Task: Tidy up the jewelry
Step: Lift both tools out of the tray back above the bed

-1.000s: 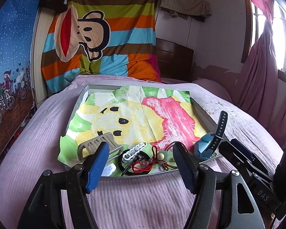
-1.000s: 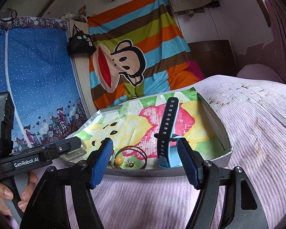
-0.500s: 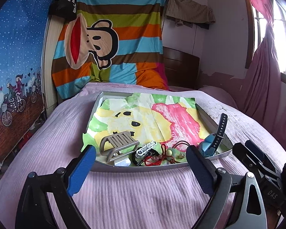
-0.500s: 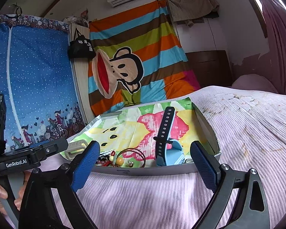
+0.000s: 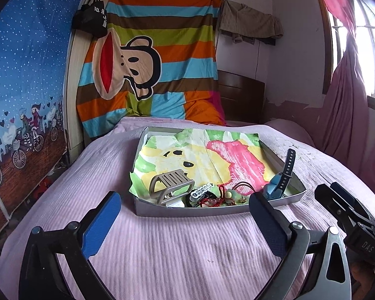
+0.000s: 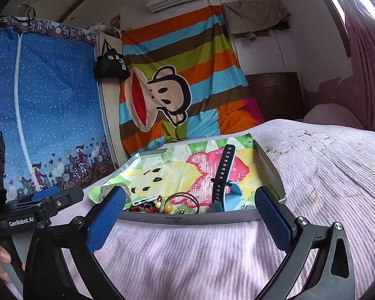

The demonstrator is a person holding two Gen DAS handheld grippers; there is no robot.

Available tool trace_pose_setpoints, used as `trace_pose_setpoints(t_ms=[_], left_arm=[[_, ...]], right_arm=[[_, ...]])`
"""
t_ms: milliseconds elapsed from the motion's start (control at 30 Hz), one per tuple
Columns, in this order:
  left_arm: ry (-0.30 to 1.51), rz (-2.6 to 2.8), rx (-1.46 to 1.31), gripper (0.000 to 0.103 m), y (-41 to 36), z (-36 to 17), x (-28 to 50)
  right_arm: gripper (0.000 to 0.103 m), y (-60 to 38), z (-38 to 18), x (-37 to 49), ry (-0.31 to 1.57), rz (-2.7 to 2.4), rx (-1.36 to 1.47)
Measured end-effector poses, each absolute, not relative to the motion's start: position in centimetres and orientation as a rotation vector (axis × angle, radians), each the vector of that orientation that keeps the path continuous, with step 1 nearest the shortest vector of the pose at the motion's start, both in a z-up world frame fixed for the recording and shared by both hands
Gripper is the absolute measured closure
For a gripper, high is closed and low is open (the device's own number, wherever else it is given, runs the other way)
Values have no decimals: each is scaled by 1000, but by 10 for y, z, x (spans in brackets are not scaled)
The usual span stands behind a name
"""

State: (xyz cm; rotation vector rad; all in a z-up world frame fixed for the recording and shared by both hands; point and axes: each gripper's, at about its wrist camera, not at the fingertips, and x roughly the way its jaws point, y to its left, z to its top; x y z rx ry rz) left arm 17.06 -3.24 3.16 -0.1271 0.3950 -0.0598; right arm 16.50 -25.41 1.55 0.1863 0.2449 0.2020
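With both sets of jaws having just spread wide and empty, the left gripper (image 5: 182, 225) and right gripper (image 6: 190, 217) sit farther back from the tray (image 5: 212, 212); the jewelry (image 5: 220, 196) lies along its near edge, ungrasped.

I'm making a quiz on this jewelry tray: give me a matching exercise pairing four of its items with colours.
Items:
1. hair claw clip
2. watch strap
3. beaded bracelet
4. watch body

Colours:
A. light blue
B. red
C. beige-grey
D. black

Pairs: 1-C, 2-D, 3-B, 4-A. All lie at the near end of the tray.
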Motion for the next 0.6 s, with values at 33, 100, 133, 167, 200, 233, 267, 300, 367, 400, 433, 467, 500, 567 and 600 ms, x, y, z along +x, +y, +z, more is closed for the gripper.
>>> trace_pose_setpoints(t_ms=[33, 100, 133, 167, 200, 233, 267, 300, 367, 400, 433, 467, 500, 567, 600], left_arm=[[393, -60, -126, 0, -32, 32, 169], [391, -59, -123, 0, -31, 31, 164], [389, -58, -120, 0, -31, 30, 161], [388, -58, -116, 0, -31, 30, 159], [386, -57, -112, 0, -30, 30, 157], [385, -57, -110, 0, -30, 30, 154], [385, -56, -109, 0, -29, 29, 152], [385, -57, -109, 0, -28, 29, 149], [382, -53, -106, 0, -27, 29, 144], [379, -49, -103, 0, -27, 29, 141], [376, -45, -102, 0, -27, 29, 139], [373, -42, -101, 0, -26, 29, 136], [370, -41, -101, 0, -25, 29, 133], [364, -36, -96, 0, -23, 30, 127], [362, -33, -91, 0, -23, 30, 125]], right_arm=[[2, -254, 16, 164, 246, 200, 188], [1, -255, 16, 160, 250, 196, 189], [2, -255, 16, 158, 250, 193, 191], [2, -255, 16, 156, 248, 193, 195], [2, -256, 16, 154, 249, 193, 198], [2, -256, 16, 152, 249, 191, 201], [2, -256, 16, 149, 249, 189, 202], [2, -257, 17, 147, 249, 188, 202], [2, -256, 17, 142, 250, 185, 202], [2, -256, 17, 139, 249, 183, 203], [2, -256, 17, 137, 251, 182, 202], [1, -255, 17, 135, 252, 179, 201], [2, -255, 17, 133, 252, 177, 199], [2, -254, 17, 128, 250, 175, 197], [2, -254, 17, 125, 250, 173, 196]])
